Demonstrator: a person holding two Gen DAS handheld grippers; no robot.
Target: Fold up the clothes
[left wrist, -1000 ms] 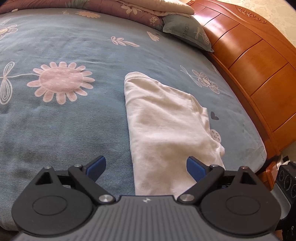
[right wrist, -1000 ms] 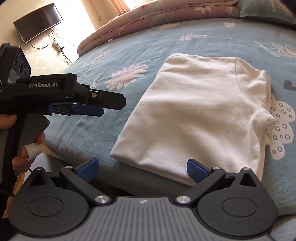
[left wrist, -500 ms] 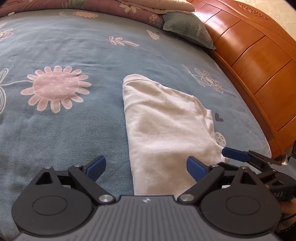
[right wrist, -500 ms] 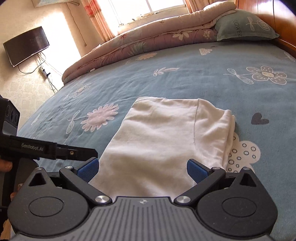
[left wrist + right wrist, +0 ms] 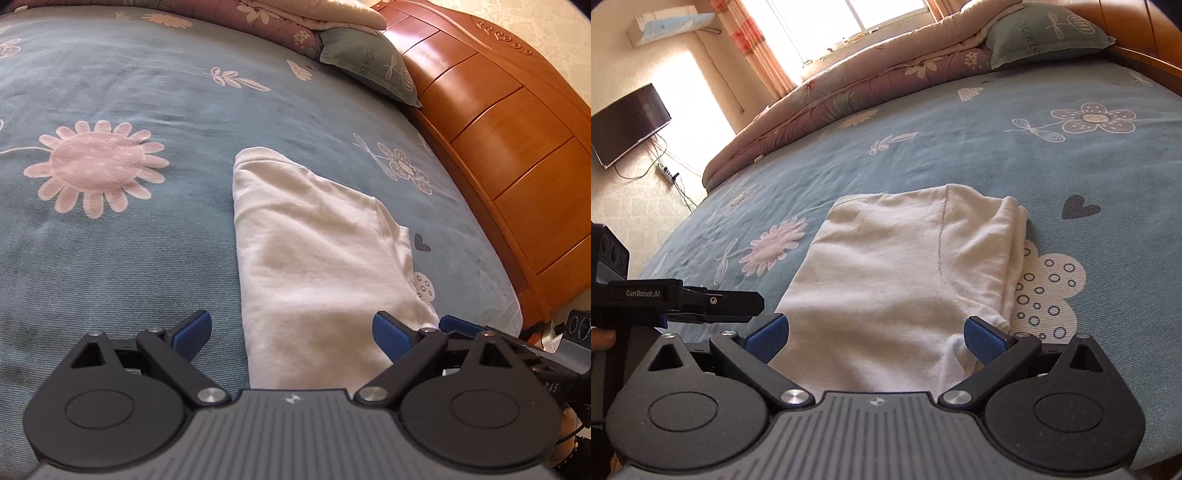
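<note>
- The white garment (image 5: 317,258) lies folded into a long, narrow shape on the bed (image 5: 110,240), near the edge closest to both cameras, with a sleeve tucked along its right side.
- In the right wrist view the same garment (image 5: 897,280) shows a seam running down its top layer and bunched layers at its right edge.
- The left gripper (image 5: 291,332) hovers over the near end of the garment with its blue-tipped fingers (image 5: 192,330) spread wide, holding nothing.
- The right gripper (image 5: 877,334) also sits above the near end, fingers (image 5: 984,336) wide apart and empty.
- Each gripper shows in the other's view: the left one (image 5: 713,304) at the left margin of the right wrist view, where I cannot tell its finger state.
- The bed has a blue floral sheet; a quilt (image 5: 849,88) and a green pillow (image 5: 369,62) lie at the far side, by the wooden headboard (image 5: 498,129).
- A dark screen (image 5: 624,123) hangs on the wall.
</note>
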